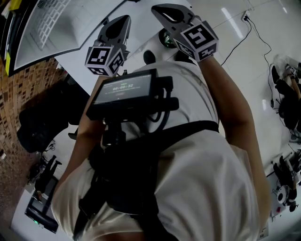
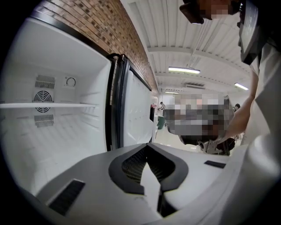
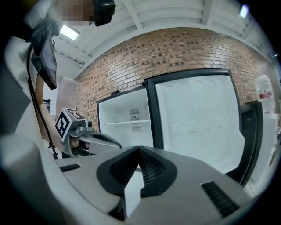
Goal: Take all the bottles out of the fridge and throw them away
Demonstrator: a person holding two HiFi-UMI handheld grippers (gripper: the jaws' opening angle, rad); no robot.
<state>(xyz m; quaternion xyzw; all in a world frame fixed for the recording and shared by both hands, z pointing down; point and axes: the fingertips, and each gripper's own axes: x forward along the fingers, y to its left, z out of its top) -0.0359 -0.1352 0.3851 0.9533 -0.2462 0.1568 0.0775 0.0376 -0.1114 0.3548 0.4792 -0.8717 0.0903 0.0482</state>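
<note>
Head cam: on person's head, aimed steeply down past white-shirted torso [image 1: 197,179]. Left hand-held gripper [image 1: 120,23] and right hand-held gripper [image 1: 171,12] sit at 12 o'clock. Left gripper view: looks along own jaws, close to open white fridge [image 2: 57,140], cavity at 9 o'clock. Right gripper view: further back, faces red-brown brick wall [image 3: 175,52], fridge centred, left hand-held gripper at 9 o'clock. Both gripper views share fridge cavity w/ round fan vent [image 2: 42,96].

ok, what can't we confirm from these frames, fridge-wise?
- Fridge below the shelf: left gripper view, hidden by the left gripper's body.
- Door lower part: right gripper view, partly hidden by the right gripper.
- Head view: fridge mostly cut off by the top edge.
- Green thing far off, left gripper view: too small to name.
</note>
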